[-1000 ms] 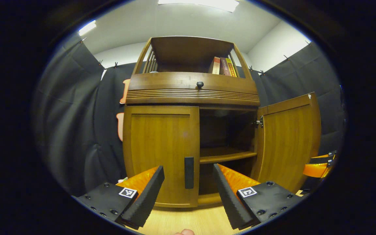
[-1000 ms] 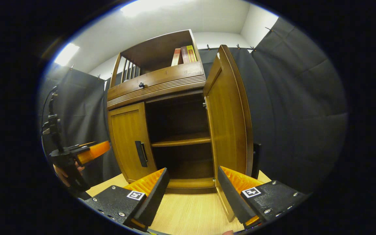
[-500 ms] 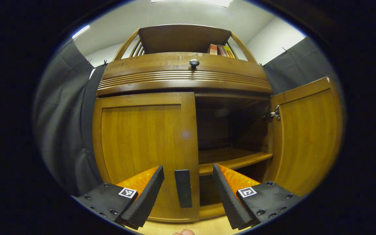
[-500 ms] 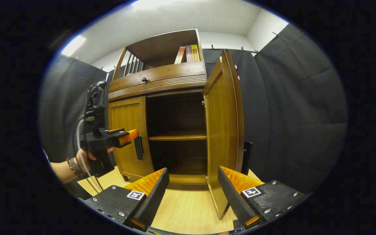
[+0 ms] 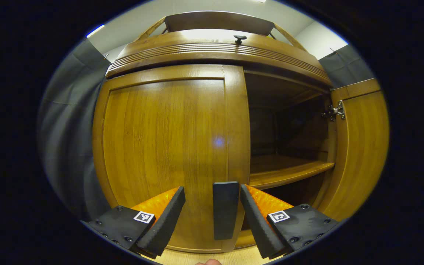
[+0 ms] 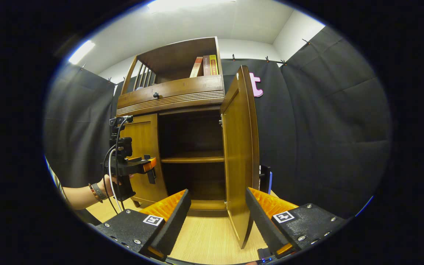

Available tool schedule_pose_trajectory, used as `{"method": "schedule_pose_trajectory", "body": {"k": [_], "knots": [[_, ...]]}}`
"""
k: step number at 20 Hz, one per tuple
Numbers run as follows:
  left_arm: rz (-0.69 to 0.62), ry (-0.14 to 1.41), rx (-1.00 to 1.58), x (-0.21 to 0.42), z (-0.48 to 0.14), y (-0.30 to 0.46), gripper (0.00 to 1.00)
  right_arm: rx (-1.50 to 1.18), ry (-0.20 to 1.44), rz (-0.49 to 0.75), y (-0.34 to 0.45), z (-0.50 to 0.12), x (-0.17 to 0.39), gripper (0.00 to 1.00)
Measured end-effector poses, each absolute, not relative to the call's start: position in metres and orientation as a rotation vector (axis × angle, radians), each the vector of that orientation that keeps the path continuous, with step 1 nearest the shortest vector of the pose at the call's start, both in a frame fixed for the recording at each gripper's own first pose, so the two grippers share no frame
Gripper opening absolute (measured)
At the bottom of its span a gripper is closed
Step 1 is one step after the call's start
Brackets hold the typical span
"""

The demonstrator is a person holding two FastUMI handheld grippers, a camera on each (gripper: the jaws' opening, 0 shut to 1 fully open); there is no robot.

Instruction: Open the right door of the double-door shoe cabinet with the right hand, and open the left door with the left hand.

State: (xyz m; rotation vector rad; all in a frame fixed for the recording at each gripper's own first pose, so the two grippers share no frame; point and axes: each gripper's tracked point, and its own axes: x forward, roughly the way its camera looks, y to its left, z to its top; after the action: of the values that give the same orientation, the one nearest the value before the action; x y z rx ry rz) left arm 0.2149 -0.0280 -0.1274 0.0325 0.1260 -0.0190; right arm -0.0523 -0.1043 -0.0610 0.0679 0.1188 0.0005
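Our left gripper (image 5: 212,215), jaws spread and holding nothing, has the closed left door's (image 5: 168,147) upright handle (image 5: 225,209) dead ahead between its fingers, nearer the right one; the opened right door (image 6: 239,154) needs nothing more.

The cabinet (image 6: 182,147) is standing on the floor (image 6: 212,239), before the cloth wall. Its left door (image 5: 168,147) is lying closed; its right door (image 6: 239,154) is standing open, to the right of the inner shelf (image 6: 193,159). The left gripper (image 5: 212,217) is sitting at the left door's handle (image 5: 225,209), which is lying between its fingers. Books (image 6: 204,66) are standing on top, behind the drawer knob (image 6: 156,95).
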Motion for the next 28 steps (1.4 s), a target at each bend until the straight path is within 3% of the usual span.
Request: {"method": "schedule_pose_trajectory", "body": {"k": [2, 12, 13, 16, 19, 24, 28], "knots": [[-0.035, 0.179, 0.037, 0.218, -0.142, -0.029, 0.95, 0.074, 0.116, -0.008, -0.108, -0.059, -0.052, 1.0], [-0.033, 0.147, -0.037, 0.218, -0.144, -0.03, 0.96, 0.069, 0.11, 0.003, -0.109, -0.058, -0.048, 1.0], [-0.032, 0.145, -0.055, 0.219, -0.145, -0.03, 0.93, 0.069, 0.115, 0.005, -0.109, -0.06, -0.048, 1.0], [-0.031, 0.148, -0.062, 0.219, -0.147, -0.031, 1.0, 0.075, 0.122, 0.003, -0.111, -0.06, -0.049, 1.0], [-0.043, 0.143, -0.092, 0.219, -0.146, -0.039, 0.82, 0.074, 0.115, -0.009, -0.116, -0.058, -0.052, 1.0], [-0.064, 0.143, -0.064, 0.213, -0.15, -0.047, 0.43, 0.08, 0.114, -0.029, -0.12, -0.059, -0.055, 1.0], [-0.065, 0.15, -0.046, 0.215, -0.15, -0.046, 0.36, 0.081, 0.126, -0.031, -0.116, -0.064, -0.058, 1.0]]}}
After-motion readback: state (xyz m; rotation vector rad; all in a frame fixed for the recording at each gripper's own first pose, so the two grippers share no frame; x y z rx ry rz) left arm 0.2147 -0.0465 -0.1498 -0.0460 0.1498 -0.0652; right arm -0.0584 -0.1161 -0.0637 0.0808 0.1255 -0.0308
